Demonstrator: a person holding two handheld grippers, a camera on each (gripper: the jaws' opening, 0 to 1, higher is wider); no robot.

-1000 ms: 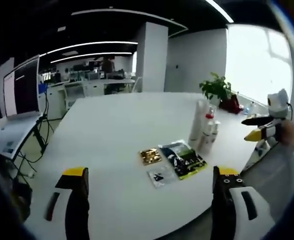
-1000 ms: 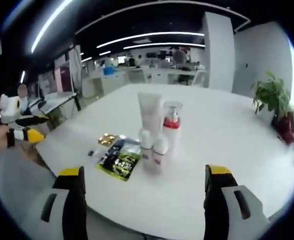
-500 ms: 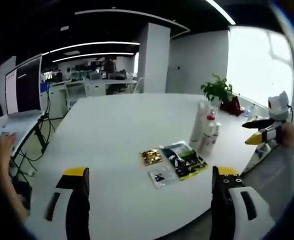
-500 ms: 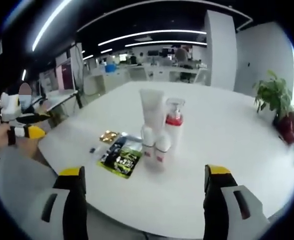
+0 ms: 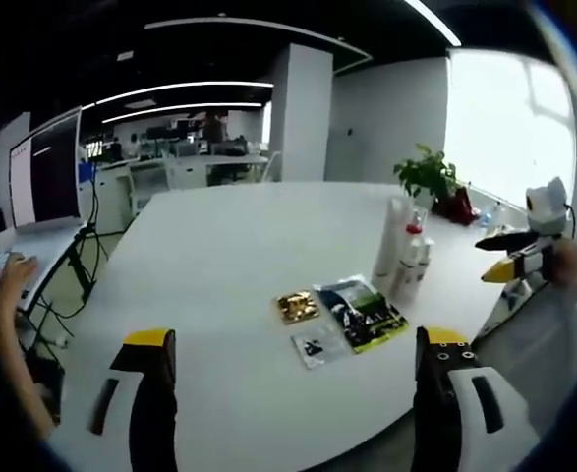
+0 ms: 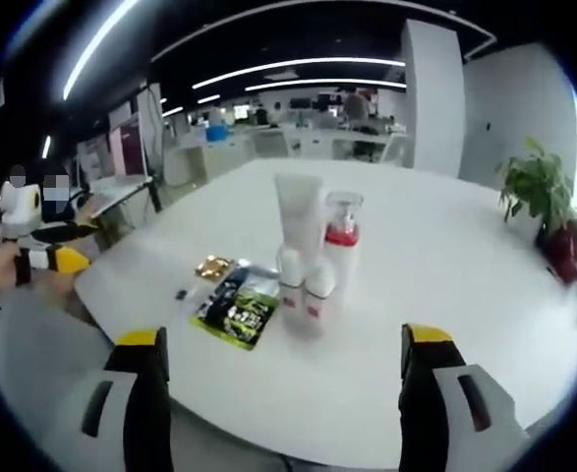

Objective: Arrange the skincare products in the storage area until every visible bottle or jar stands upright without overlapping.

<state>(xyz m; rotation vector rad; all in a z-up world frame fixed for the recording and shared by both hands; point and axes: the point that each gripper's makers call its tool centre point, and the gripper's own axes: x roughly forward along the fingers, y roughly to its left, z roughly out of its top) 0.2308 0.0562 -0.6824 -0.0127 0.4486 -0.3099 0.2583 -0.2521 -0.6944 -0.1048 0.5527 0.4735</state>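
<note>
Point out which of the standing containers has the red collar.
The clear pump bottle, at the right of the cluster in the right gripper view; the tall tube and two small bottles are plain white.

Before you: a white bench [image 6: 445, 265]; a white tube [image 6: 297, 221]; a clear pump bottle [image 6: 340, 251] with a red band; two small white bottles [image 6: 304, 295] with red markings; a dark sachet [image 6: 237, 312] printed green and white; a gold foil packet [image 5: 295, 306]; a pale small packet [image 5: 315, 347] with a dark mark. Your fingers [image 6: 139, 393] are black with yellow tips and white sides. A green plant [image 6: 532, 187] stands in a red pot [image 6: 561, 246].
</note>
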